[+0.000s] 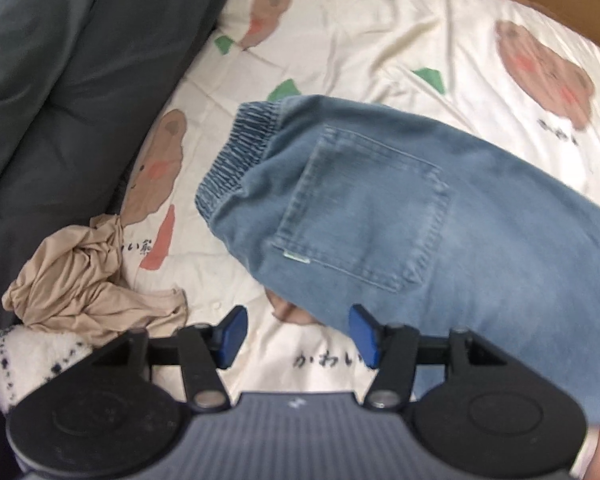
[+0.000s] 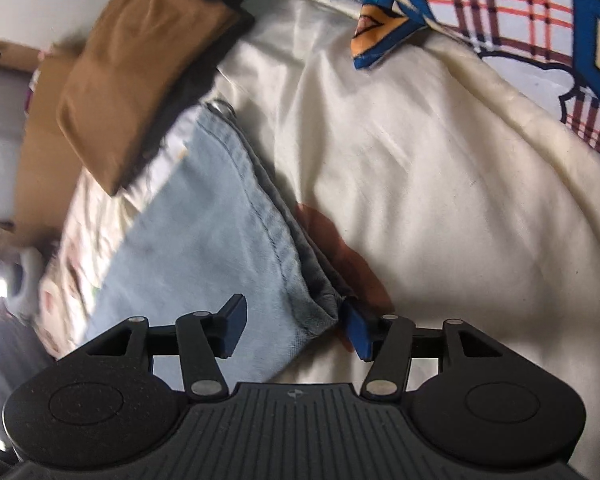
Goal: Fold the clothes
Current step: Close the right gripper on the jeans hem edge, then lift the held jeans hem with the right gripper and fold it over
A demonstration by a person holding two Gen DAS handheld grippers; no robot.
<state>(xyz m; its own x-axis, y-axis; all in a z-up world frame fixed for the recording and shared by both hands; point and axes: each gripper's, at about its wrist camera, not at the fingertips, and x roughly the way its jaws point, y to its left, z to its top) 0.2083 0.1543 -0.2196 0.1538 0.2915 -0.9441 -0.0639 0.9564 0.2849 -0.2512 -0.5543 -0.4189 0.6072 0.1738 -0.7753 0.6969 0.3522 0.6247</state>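
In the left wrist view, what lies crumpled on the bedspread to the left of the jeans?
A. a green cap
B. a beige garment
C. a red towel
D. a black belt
B: a beige garment lies bunched on the bedspread, left of the jeans.

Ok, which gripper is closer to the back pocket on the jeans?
Left. The left gripper hangs open just below the back pocket of the jeans. The right gripper is open around a folded denim edge; no pocket shows there.
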